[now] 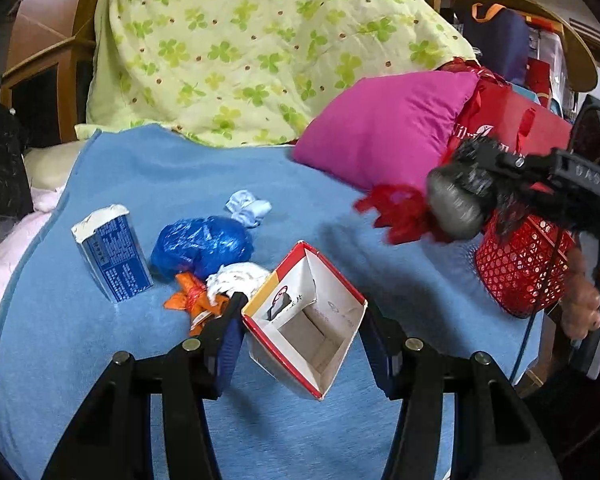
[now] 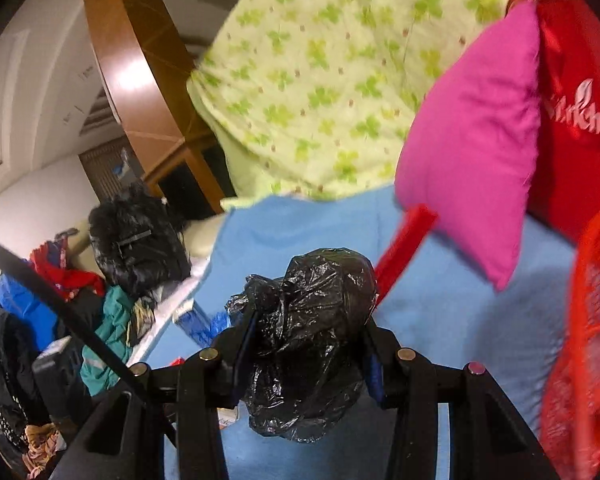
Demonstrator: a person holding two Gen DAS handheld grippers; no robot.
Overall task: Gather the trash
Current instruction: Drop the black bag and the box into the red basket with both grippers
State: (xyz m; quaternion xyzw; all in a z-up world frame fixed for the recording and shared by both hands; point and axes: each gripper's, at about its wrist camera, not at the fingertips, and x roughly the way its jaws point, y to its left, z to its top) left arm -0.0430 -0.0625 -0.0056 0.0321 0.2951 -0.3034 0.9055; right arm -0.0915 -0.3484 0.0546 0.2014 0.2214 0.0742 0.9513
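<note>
My left gripper (image 1: 304, 320) is shut on an open red-and-white carton (image 1: 306, 320), held just above the blue blanket (image 1: 340, 224). Behind it lie a white crumpled paper (image 1: 236, 278), an orange wrapper (image 1: 194, 300), a blue plastic bag (image 1: 202, 246), a pale blue wad (image 1: 247, 208) and a blue-and-white box (image 1: 112, 250). My right gripper (image 2: 306, 332) is shut on a crumpled black plastic bag (image 2: 312, 336); in the left wrist view it (image 1: 460, 200) hovers left of the red mesh basket (image 1: 520, 268), which also shows at the right edge of the right wrist view (image 2: 584, 340).
A pink pillow (image 1: 384, 128), a red gift bag (image 1: 512, 120) and a green clover quilt (image 1: 252, 48) lie behind the blanket. A black furry coat and piled clothes (image 2: 136, 240) sit at the left. A wooden frame (image 2: 136, 80) stands beyond.
</note>
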